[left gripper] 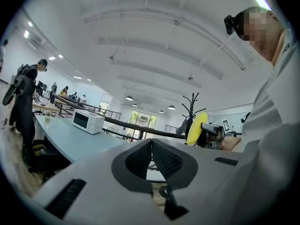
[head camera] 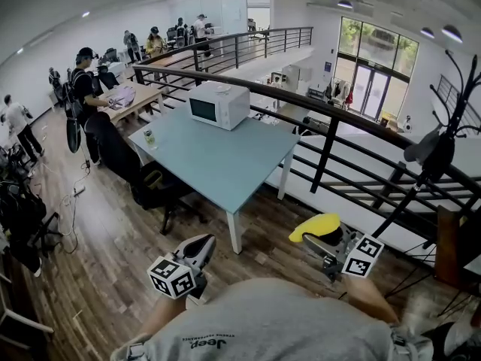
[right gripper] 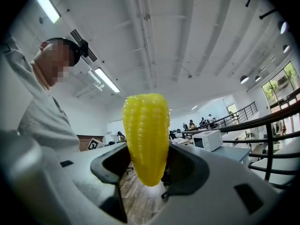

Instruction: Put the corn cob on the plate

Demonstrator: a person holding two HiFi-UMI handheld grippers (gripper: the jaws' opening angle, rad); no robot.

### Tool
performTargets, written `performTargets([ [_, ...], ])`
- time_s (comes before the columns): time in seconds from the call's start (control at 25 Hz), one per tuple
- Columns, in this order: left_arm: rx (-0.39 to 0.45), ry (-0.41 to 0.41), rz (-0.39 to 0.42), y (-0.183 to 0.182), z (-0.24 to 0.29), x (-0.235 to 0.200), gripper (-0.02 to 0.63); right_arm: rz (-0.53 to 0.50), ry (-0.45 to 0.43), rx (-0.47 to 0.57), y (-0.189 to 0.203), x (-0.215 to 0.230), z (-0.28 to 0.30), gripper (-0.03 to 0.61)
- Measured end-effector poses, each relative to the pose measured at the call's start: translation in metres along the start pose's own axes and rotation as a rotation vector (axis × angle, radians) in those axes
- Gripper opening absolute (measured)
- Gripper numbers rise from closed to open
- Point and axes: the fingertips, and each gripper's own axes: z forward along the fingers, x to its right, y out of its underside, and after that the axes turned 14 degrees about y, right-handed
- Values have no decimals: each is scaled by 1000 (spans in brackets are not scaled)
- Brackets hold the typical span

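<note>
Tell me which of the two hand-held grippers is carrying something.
The right hand-held gripper: its jaws clamp the yellow corn cob. The left hand-held gripper is shut with nothing between its jaws.

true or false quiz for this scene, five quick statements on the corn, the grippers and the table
1. The right gripper is closed on the corn cob. True.
2. The left gripper holds a spoon. False: its fingers are together with nothing between them.
3. A microwave stands on the blue table. True.
4. The corn cob lies on the table. False: the right gripper holds it in the air, away from the table.
5. The floor is wood planks. True.
</note>
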Motion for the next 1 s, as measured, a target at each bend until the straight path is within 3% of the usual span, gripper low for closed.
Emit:
performTargets([
  [0.52, -39, -7, -8, 15, 28, 28, 19, 19, -25, -27, 11, 22, -23, 252],
  [0.72, -38, -10, -30, 18, 29, 7, 19, 18, -29, -42, 16, 26, -4, 250],
  [1.0, -36, 55, -30, 7, 40, -56, 20, -17, 20, -44, 16, 38, 52, 250],
])
